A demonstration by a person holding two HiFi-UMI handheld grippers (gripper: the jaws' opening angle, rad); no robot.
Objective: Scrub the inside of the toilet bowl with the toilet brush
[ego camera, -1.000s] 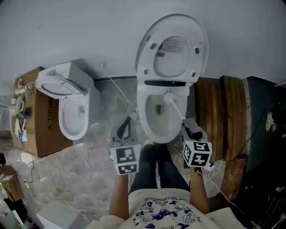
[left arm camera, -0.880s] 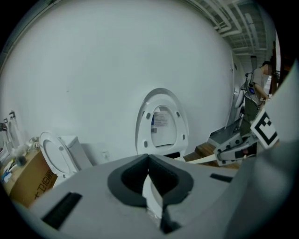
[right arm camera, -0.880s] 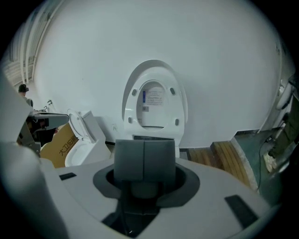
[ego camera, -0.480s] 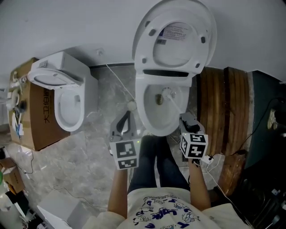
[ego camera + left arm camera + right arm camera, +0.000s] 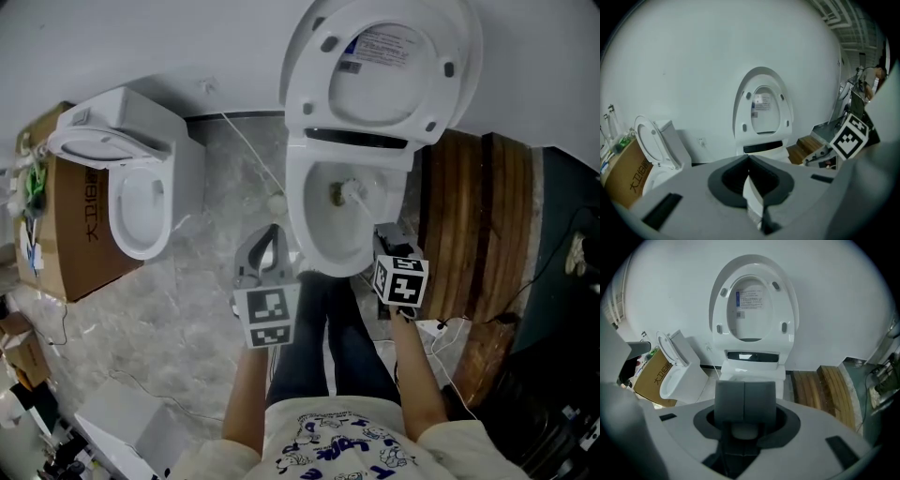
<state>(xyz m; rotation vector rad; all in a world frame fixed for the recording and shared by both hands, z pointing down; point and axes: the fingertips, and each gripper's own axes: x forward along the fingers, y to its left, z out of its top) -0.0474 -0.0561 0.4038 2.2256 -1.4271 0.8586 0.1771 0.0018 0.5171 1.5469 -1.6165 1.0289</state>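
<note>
The white toilet bowl point(image 5: 323, 246) stands open with its lid point(image 5: 382, 66) raised against the wall. The toilet brush point(image 5: 352, 191) has its white head low inside the bowl, just right of the drain hole. Its thin handle slants down to my right gripper point(image 5: 386, 234), which is shut on it over the bowl's near right rim. In the right gripper view the jaws point(image 5: 745, 385) are pressed together over the white handle end point(image 5: 744, 431). My left gripper point(image 5: 272, 232) hangs shut and empty left of the bowl, its closed jaws point(image 5: 749, 158) pointing at the wall.
A second white toilet point(image 5: 141, 202) stands to the left beside a cardboard box point(image 5: 67, 239). Wooden slats point(image 5: 478, 234) lie right of the bowl. Thin cables point(image 5: 246, 155) run over the marble floor. The person's legs point(image 5: 328, 347) are right before the bowl.
The brush head has slid toward the drain hole, nearer me inside the bowl. My right gripper has come closer to the rim. The left gripper holds its place.
</note>
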